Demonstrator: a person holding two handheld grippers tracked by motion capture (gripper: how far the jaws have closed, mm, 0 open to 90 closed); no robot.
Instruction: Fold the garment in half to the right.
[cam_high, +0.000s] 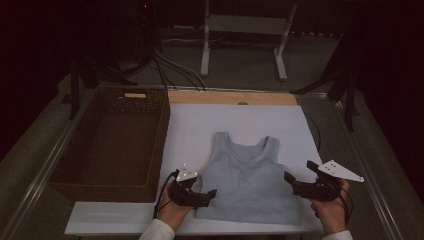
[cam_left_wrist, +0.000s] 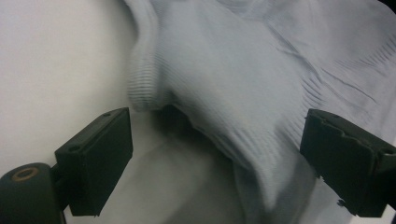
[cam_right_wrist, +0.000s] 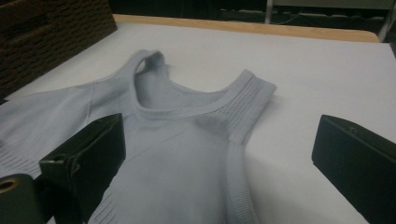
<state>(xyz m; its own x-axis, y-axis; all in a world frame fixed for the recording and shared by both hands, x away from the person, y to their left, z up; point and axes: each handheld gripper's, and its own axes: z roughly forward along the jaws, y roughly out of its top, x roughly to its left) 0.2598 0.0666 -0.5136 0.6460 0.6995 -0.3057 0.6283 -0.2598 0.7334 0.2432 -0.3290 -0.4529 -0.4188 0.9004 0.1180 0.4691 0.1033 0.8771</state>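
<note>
A dark woven wicker basket (cam_high: 75, 172) sits at the left edge of the white table sheet (cam_high: 280, 120), with a wooden board (cam_high: 230, 97) behind and a metal stand (cam_high: 245, 25) beyond on the floor.

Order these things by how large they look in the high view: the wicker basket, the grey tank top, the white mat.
1. white mat
2. wicker basket
3. grey tank top

The basket and the top are not far apart in area.

Ribbed pale knit cloth tank top (cam_high: 247, 182); rough woven wicker basket (cam_high: 67, 165) at nine o'clock; smooth matt white sheet (cam_high: 290, 125); matt black plastic jaws.
</note>
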